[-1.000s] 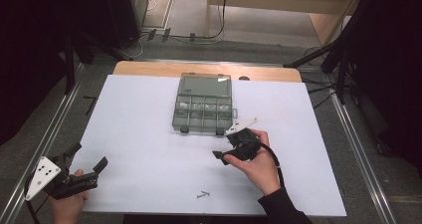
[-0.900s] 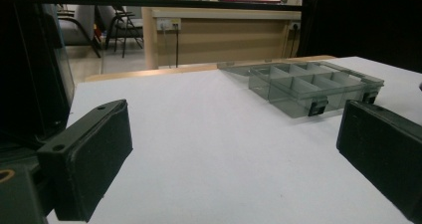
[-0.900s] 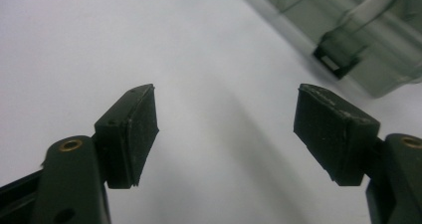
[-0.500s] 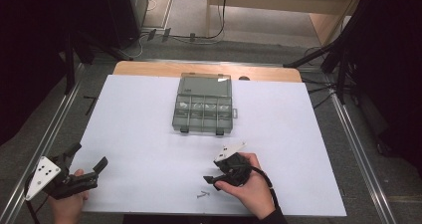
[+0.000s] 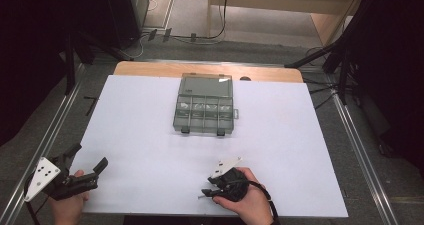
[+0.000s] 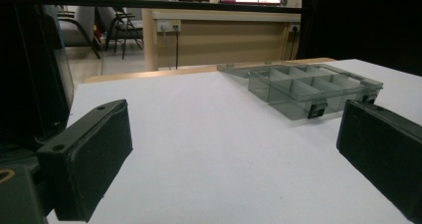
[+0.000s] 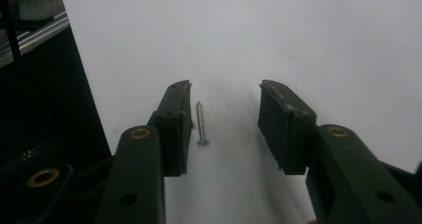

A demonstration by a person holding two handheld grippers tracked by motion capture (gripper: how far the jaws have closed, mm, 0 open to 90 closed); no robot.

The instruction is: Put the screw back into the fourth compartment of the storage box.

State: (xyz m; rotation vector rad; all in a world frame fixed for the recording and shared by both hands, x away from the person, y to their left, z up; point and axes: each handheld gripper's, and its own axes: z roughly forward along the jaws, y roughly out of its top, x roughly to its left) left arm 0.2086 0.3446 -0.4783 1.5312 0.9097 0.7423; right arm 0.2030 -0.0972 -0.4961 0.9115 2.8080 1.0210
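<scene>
A small silver screw (image 7: 201,124) lies flat on the white table, close to the front edge. In the right gripper view my right gripper (image 7: 224,114) is open around it, with the screw just inside the left jaw and touching neither jaw. In the high view my right gripper (image 5: 207,192) is low at the front middle of the table, held by a hand. My left gripper (image 5: 89,158) is at the front left corner, open and holding nothing; its jaws (image 6: 234,134) stand wide apart. A grey clear compartment box (image 5: 205,128) sits closed at the table's back middle.
The white table top (image 5: 145,135) ends in a wooden strip (image 5: 150,68) at the back. Metal rails (image 5: 55,130) run along both sides. The box (image 6: 303,87) lies ahead and to the right in the left gripper view. Dark floor drops off right beside the screw (image 7: 54,109).
My right gripper has moved from just in front of the box back toward the front edge and now straddles the screw. The left gripper has stayed put.
</scene>
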